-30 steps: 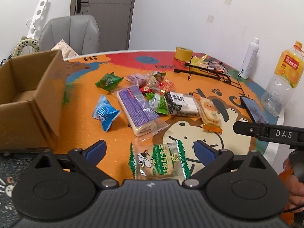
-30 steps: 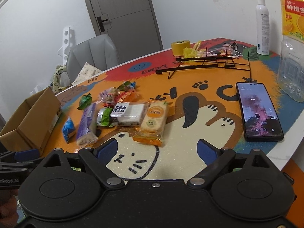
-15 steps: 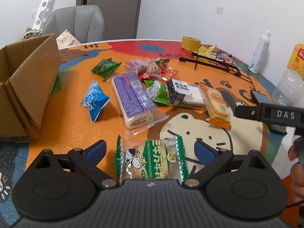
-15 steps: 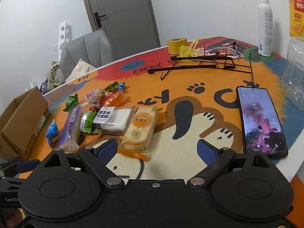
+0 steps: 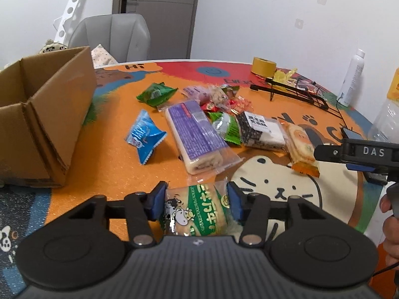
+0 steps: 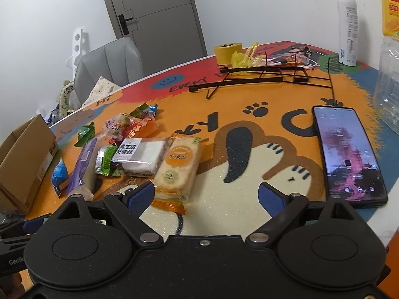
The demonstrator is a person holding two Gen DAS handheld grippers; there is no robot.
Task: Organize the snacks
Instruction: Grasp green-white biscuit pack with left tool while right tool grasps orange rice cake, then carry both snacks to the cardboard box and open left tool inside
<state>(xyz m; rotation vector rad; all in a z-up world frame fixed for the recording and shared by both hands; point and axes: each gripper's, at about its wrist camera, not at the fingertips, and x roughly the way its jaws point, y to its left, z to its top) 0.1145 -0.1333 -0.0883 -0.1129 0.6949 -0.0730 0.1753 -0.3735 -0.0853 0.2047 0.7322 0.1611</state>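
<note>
Juice bottle (image 6: 389, 7) cut off top/right.

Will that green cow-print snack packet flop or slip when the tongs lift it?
The green packet, pinched at both sides by the left tongs, looks stiff: biscuits show inside. Its glossy wrapper may slip. Probably light.

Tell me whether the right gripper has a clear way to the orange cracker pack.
Probably yes. The right gripper stands open just short of the orange cracker pack, whose near end lies bare by its left finger; nothing lies between them.

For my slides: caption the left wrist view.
Left tool closes on a green cow-print snack packet, cardboard box waiting alongside.
</note>
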